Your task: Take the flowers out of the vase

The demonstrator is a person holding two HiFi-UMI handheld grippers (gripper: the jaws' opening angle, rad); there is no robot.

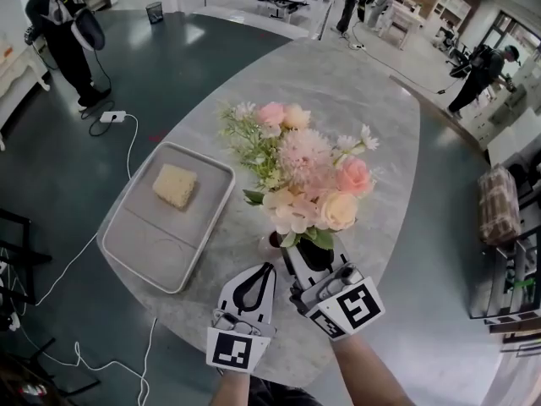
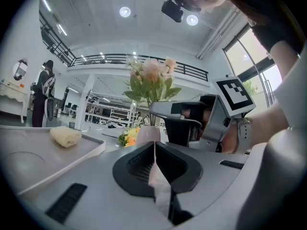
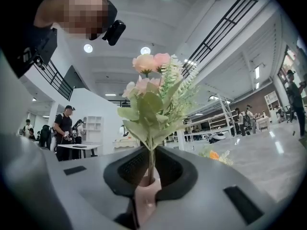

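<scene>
1. Surface [image 1: 372, 142]: oval, pale marble top. It carries every item below.
2. Tray [image 1: 135, 244]: grey, rectangular, well left of the bouquet. Probably the place meant for the stems once they are out.
3. Flowers [image 1: 304, 172]: pink, cream and white bunch with green sprigs, standing in the vase near the surface's front edge. The long axis is upright, with blooms at the top and stems [image 3: 151, 159] running straight down into the neck.
4. Vase [image 2: 146, 134]: pale and narrow, largely hidden beneath the blooms. Not yet emptied.
5. Right claw [image 3: 151, 153]: held level and clamped on the stems low down, just above the neck. It crosses them at right angles, which suits a straight upward pull.
6. Left claw [image 2: 154, 150]: jaws together on nothing, lying level just beside the right one. Whether it touches the vase cannot be told. It seems to be waiting to steady it.
7. Yellowish spongy block [image 1: 175, 184]: lies flat in the tray's far half.
</scene>
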